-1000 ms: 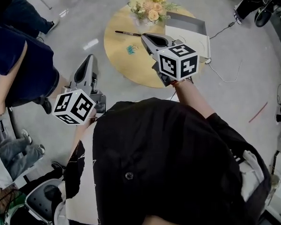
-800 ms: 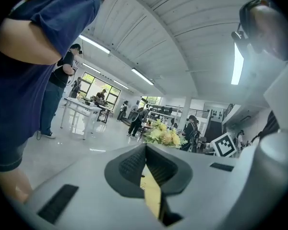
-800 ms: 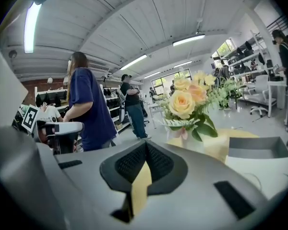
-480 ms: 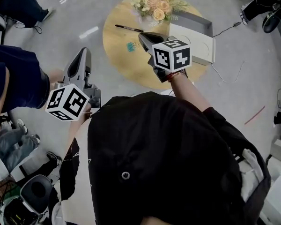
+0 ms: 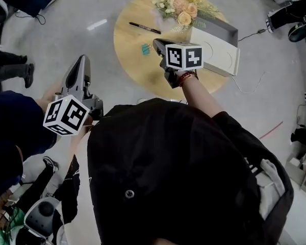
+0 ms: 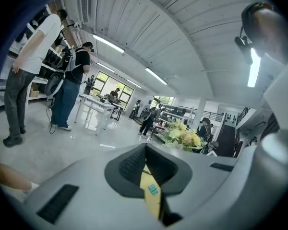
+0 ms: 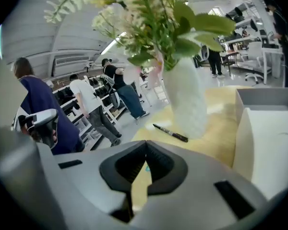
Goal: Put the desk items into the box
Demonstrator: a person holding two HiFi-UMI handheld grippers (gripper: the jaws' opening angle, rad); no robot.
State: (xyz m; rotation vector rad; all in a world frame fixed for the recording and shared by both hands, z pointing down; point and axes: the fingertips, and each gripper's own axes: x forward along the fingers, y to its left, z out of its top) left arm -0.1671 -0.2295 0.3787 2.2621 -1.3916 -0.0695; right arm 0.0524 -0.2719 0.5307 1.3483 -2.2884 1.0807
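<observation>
A round yellow table (image 5: 137,60) carries a black pen (image 5: 145,28), a small blue clip (image 5: 146,48), a vase of flowers (image 5: 179,4) and a white and grey box (image 5: 222,52). My right gripper (image 5: 156,43) hovers over the table, its tip just right of the clip, jaws shut and empty. In the right gripper view (image 7: 146,146) the pen (image 7: 170,132) lies ahead by the white vase (image 7: 185,99), with the box (image 7: 269,128) at right. My left gripper (image 5: 81,59) hangs off the table to the left, shut and empty (image 6: 145,148); the clip (image 6: 153,189) shows below its tips.
Grey floor surrounds the table. A cable (image 5: 245,80) trails on the floor right of the box. A person in dark blue (image 5: 10,126) stands close at my left, and other people stand farther off (image 6: 19,75).
My right gripper has drawn closer to the blue clip. The person at the left has shifted, and the view has moved so the table sits higher.
</observation>
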